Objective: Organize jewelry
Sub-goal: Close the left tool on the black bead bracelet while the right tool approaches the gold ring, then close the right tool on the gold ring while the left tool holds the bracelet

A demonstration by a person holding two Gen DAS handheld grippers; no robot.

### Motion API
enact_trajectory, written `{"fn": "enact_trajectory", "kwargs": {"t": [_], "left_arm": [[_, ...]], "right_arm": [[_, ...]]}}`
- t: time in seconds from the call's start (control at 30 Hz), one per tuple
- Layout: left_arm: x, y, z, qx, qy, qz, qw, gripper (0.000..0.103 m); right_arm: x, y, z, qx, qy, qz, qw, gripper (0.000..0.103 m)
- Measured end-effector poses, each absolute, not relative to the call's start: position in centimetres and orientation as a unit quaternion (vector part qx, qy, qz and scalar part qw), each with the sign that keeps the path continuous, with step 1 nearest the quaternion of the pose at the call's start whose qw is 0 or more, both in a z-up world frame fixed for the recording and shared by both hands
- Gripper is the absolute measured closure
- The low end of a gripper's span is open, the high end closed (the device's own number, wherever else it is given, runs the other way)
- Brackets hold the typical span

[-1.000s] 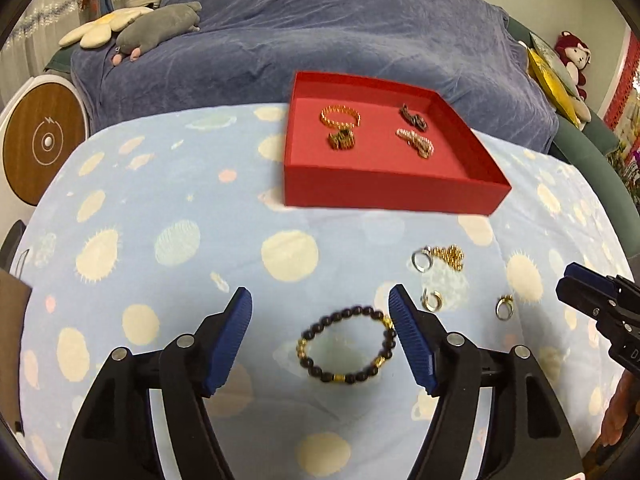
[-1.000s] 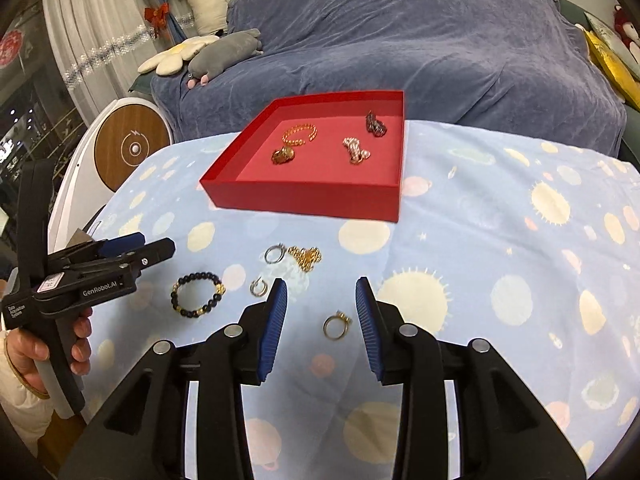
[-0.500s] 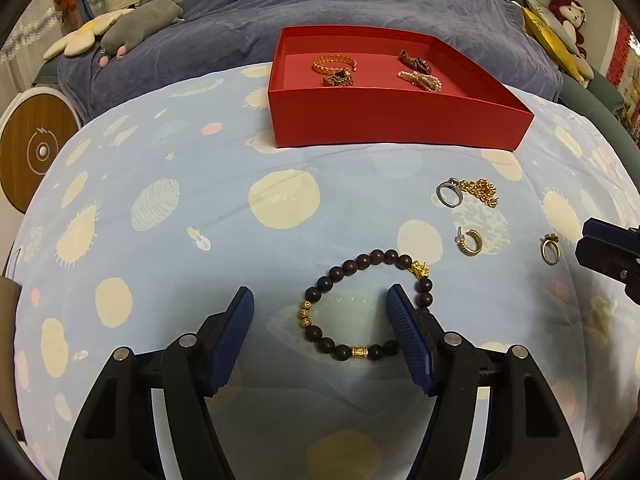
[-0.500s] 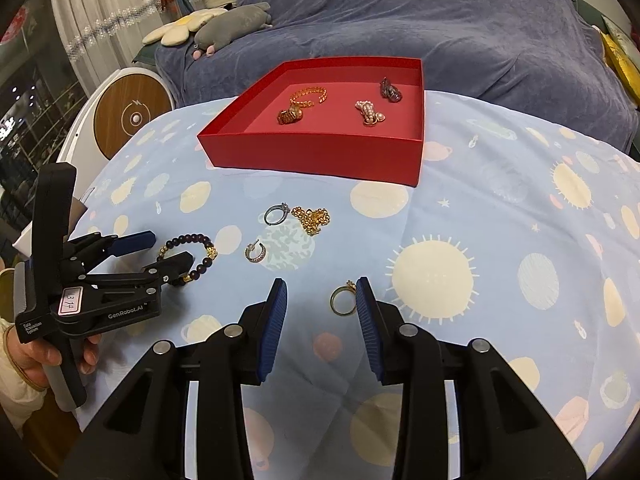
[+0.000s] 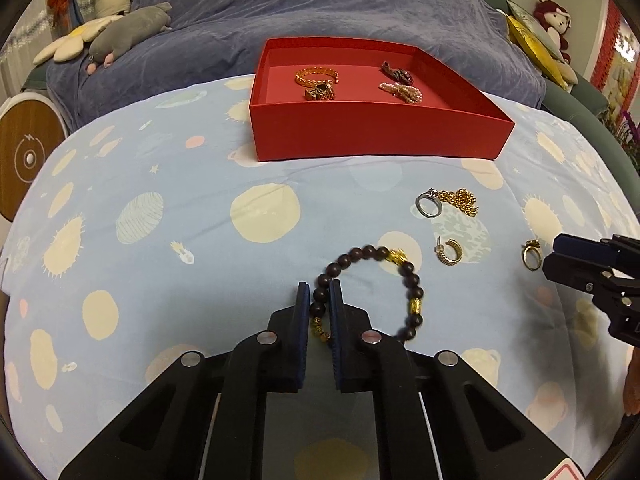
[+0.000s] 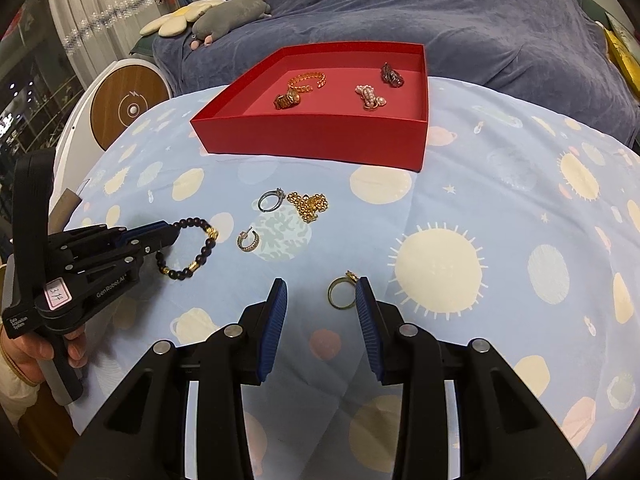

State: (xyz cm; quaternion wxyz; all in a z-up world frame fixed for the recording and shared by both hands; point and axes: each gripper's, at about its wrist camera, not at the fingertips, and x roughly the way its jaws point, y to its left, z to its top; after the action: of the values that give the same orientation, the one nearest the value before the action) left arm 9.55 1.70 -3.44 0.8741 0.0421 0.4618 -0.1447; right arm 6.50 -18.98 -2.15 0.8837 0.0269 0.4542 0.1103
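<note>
My left gripper (image 5: 319,294) is shut on the left side of a dark bead bracelet (image 5: 408,276) with gold beads, on the blue cloth; it also shows in the right wrist view (image 6: 202,252). My right gripper (image 6: 320,294) is open, and a gold ring (image 6: 341,292) lies between its fingertips, close to the right one. A silver ring (image 5: 428,204), a gold chain (image 5: 460,201) and a hoop earring (image 5: 450,251) lie loose on the cloth. The red tray (image 5: 376,136) behind holds several jewelry pieces.
A bed with a blue-grey blanket (image 5: 312,12) rises behind the tray, with plush toys (image 5: 128,32) at its left. A round wooden-faced device (image 6: 128,110) stands at the far left. The cloth's edges curve down at both sides.
My left gripper has closed on the bead bracelet's left side. My right gripper has moved forward, so the gold ring now lies between its fingers.
</note>
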Motion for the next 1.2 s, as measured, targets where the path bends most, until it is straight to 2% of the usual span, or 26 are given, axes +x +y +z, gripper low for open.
{"fn": "enact_trajectory", "kwargs": {"t": [0.47,0.77,1.03,1.1,1.2], "left_arm": [[8.0,1.7,1.6,0.001,0.418,-0.191,0.888,0.098],[7.9,1.6,2.7,-0.011,0.411,-0.2,0.889,0.098],[8.0,1.6,2.7,-0.012,0.413,-0.198,0.889,0.098],[8.0,1.6,2.8,-0.013,0.413,-0.198,0.889,0.098],[8.1,1.6,2.9,-0.015,0.411,-0.199,0.889,0.098]], "right_arm": [[7.3,-19.5,-3.1,0.034,0.462,0.098,0.881,0.069],[8.2,-18.9,-4.2,0.019,0.465,0.091,0.88,0.069],[8.3,-18.9,-4.2,0.01,0.462,0.086,0.883,0.084],[8.3,-19.1,-4.0,0.013,0.462,0.086,0.883,0.093],[8.2,-19.1,-3.8,0.017,0.46,0.088,0.884,0.094]]}}
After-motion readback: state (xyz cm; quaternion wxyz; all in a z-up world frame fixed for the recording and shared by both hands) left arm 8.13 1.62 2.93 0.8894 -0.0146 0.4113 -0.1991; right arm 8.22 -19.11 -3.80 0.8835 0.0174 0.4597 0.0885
